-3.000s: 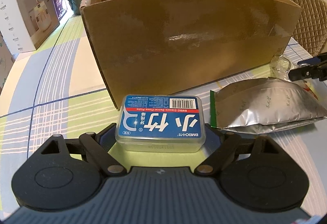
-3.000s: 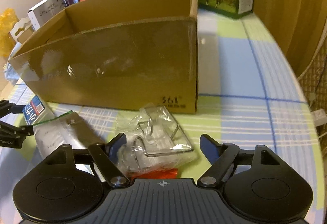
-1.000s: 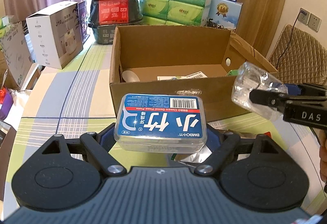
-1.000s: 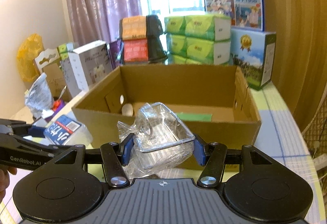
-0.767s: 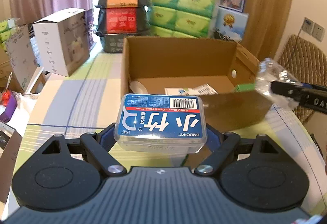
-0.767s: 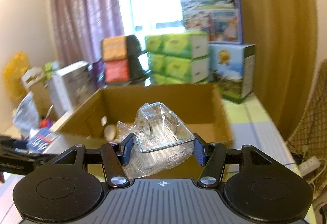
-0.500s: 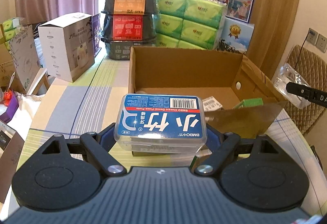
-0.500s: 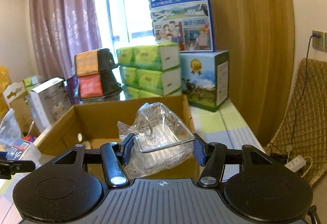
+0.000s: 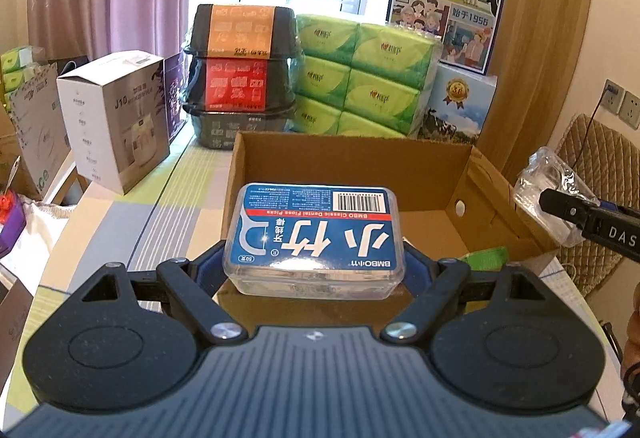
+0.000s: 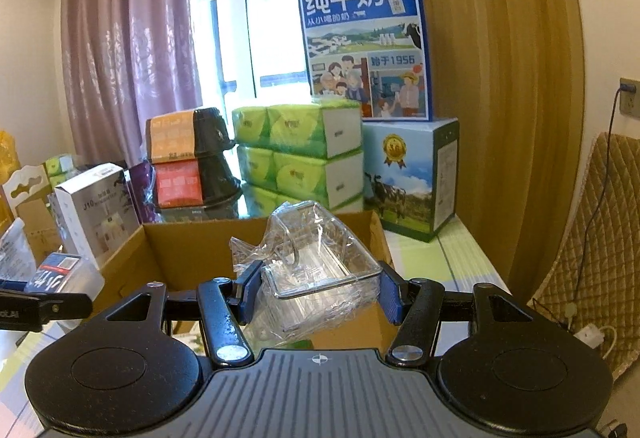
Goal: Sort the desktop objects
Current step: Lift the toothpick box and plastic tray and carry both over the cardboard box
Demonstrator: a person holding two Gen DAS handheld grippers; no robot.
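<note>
One floss box (image 9: 314,236) clamped in left gripper (image 9: 314,270); one wrapped clear tray (image 10: 320,262) clamped in right gripper (image 10: 318,292); both held level, cardboard box (image 9: 472,174) at 12 o'clock.

The floss box (image 9: 314,236) has a blue label with white characters and a red stripe over a clear case. The cardboard box (image 9: 348,158) is plain brown, on a tablecloth (image 9: 160,198) checked in pale green, blue and white. Green tissue packs (image 9: 360,78) stand at the table's far edge.

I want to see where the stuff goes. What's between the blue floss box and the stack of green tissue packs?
In the left wrist view, the open cardboard box sits between the floss box, held by the left gripper, and the green tissue packs.
</note>
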